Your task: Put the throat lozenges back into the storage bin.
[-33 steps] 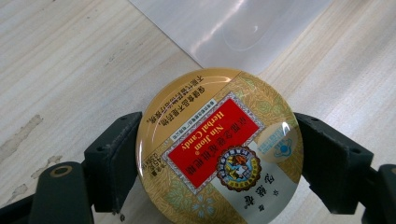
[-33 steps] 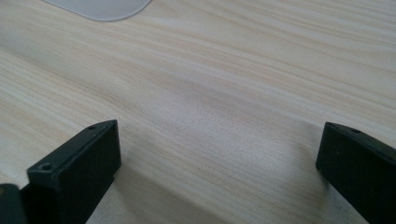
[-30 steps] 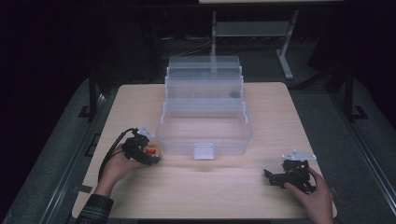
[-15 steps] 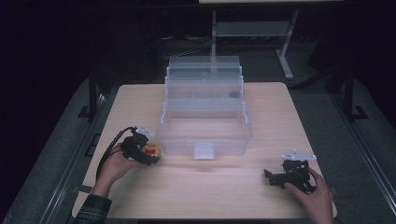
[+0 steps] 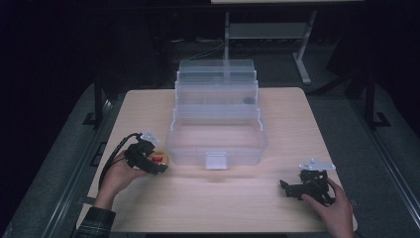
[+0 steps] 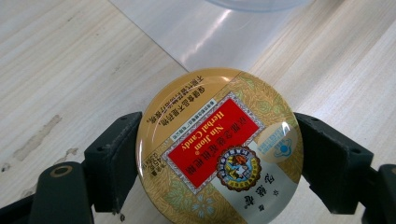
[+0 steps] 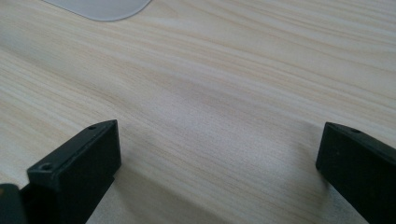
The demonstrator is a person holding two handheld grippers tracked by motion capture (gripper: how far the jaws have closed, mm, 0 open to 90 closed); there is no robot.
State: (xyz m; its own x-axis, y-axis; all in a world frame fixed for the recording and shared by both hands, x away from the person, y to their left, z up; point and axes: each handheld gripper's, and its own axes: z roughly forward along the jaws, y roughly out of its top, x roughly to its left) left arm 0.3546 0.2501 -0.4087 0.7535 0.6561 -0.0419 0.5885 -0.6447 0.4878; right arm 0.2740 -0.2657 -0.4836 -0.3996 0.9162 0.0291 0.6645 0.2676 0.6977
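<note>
My left gripper (image 6: 219,154) clamps a round herbal candy tin (image 6: 218,147) just left of the clear tiered organizer box (image 5: 217,144), not yet placed inside, I judge; my right gripper (image 5: 292,187) rests wide open, empty, near the box's right.

- My right claw (image 7: 219,163) stands wide open, its two black jaws far apart.
- Between them I see bare pale wood-grain bench (image 7: 224,84).
- A translucent plastic edge (image 7: 100,7) sits at top left.
</note>
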